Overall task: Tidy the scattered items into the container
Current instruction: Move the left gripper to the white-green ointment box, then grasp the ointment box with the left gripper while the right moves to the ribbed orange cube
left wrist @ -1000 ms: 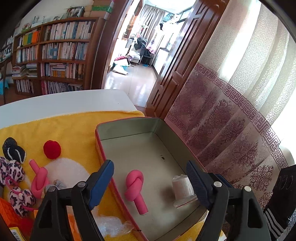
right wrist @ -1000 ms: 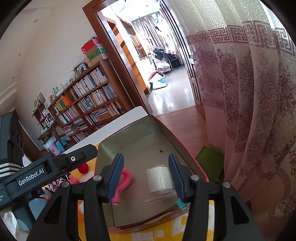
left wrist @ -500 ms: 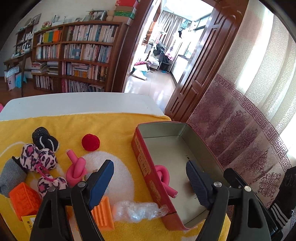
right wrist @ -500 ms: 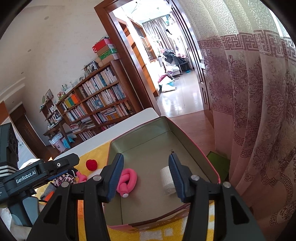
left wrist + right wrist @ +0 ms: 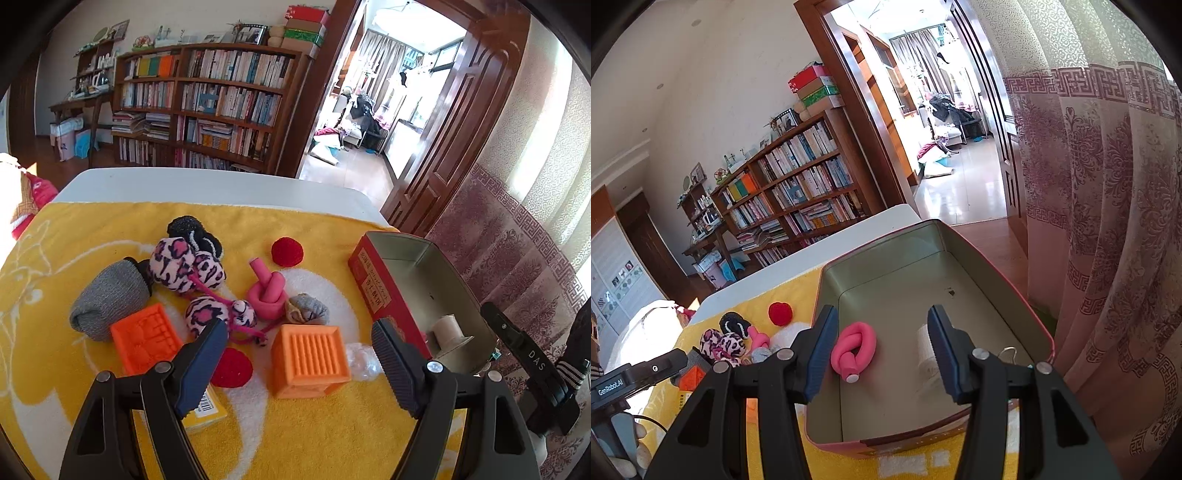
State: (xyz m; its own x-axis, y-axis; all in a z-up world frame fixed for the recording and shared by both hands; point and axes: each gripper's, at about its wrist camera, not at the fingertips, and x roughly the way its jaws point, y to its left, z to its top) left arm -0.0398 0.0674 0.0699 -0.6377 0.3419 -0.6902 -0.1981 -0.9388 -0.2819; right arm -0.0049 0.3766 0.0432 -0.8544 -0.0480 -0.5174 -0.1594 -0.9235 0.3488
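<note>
- The left gripper (image 5: 299, 363) hangs over the yellow towel (image 5: 332, 435) with its fingers spread and nothing between them; the orange ribbed block (image 5: 310, 360) lies just under the gap.
- This block looks like soft rubber or foam, light and a little springy. I think it is best to take it across two flat opposite sides, not by a corner.
- Beside it lies a piece of crumpled clear plastic (image 5: 364, 363), very thin and slippery; it would probably need a pinch in the middle of the bundle.
- The leopard pompoms (image 5: 186, 266), the grey knitted roll (image 5: 107, 301) and the pink knotted tube (image 5: 267, 295) all seem soft and light, so they will squash easily but not break.
- The right gripper (image 5: 881, 345) is above the red tin box (image 5: 1027, 314), fingers apart and empty.
- Inside the box already lie another pink knotted tube (image 5: 855, 349) and a white spool (image 5: 925, 350); the rest is scattered on the towel to its left.
- The towel covers a white tabletop (image 5: 207, 184). Behind it stand a bookshelf (image 5: 207, 107), an open doorway (image 5: 369, 122) and a patterned curtain (image 5: 1108, 221).
</note>
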